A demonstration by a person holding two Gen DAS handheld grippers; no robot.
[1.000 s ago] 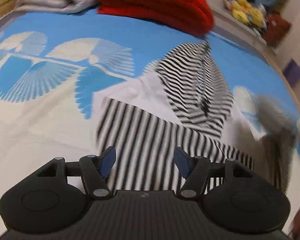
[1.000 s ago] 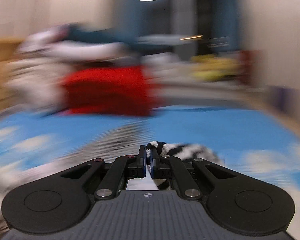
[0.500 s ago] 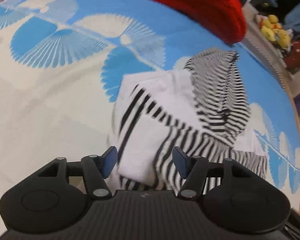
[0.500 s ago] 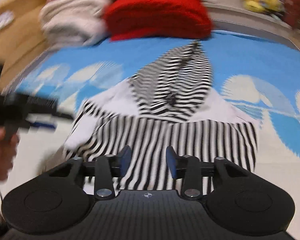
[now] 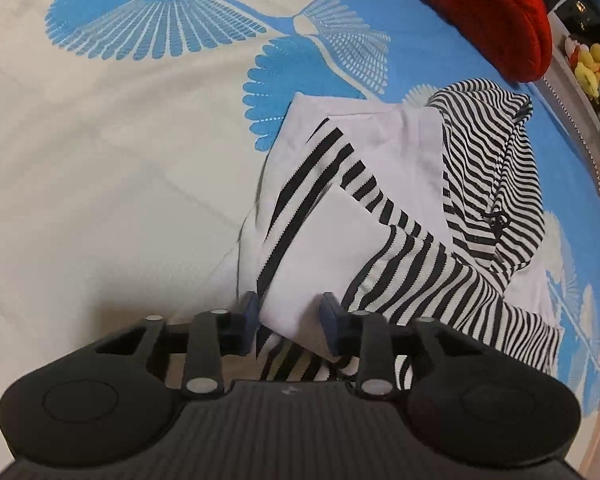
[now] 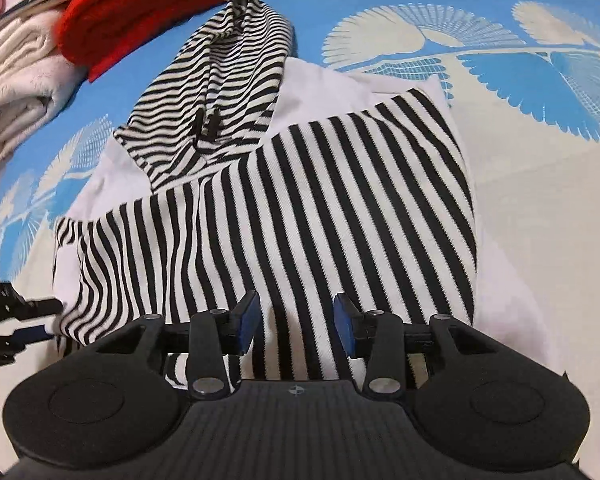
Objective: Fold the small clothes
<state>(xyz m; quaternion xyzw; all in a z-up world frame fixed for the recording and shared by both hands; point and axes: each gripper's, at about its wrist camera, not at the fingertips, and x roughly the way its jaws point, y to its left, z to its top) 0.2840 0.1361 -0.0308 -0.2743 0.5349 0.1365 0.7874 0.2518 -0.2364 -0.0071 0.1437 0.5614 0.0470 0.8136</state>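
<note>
Right hand-held gripper (image 6: pixel 296 322) has released striped hoodie (image 6: pixel 284 216), hood pointing away

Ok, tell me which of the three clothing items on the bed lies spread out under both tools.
The striped hoodie: black and white, hood up top, spread flat on the bed. The red sweater and the cream garment sit folded beyond it.

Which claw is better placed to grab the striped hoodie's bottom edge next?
Left. The left claw already straddles the striped hoodie at its edge, open; the right claw hovers open above the flat middle.
</note>
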